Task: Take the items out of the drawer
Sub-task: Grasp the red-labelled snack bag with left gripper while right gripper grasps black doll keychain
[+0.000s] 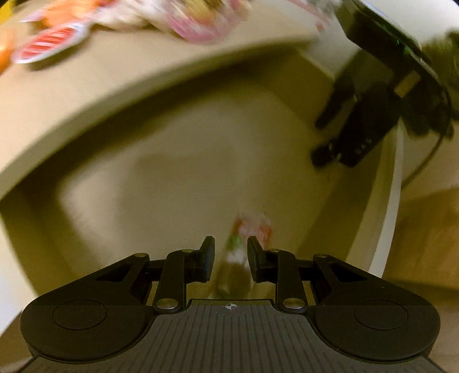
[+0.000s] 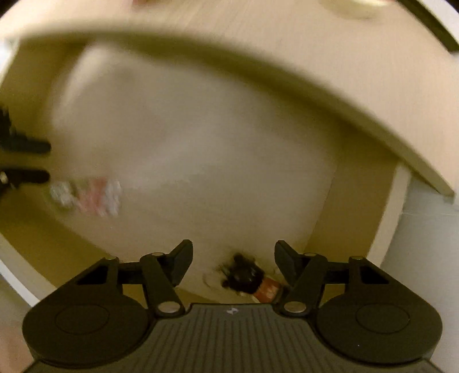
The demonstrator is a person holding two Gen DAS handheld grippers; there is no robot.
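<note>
Left tongs (image 1: 231,255): half-open, astride blurred wrapped packet (image 1: 243,244), apparently ungripped, long axis near–far | right tongs (image 2: 233,262): open above dark bottle (image 2: 249,279), drawer (image 2: 321,229) corner.

A packet (image 1: 239,252) lay in the drawer (image 1: 384,206) between the left gripper's (image 1: 231,255) fingers. A small bottle (image 2: 246,277) lay under the right gripper (image 2: 232,264) — nearer its right finger. More packets (image 1: 198,25) sat on the tabletop (image 1: 114,86) beyond the drawer.
</note>
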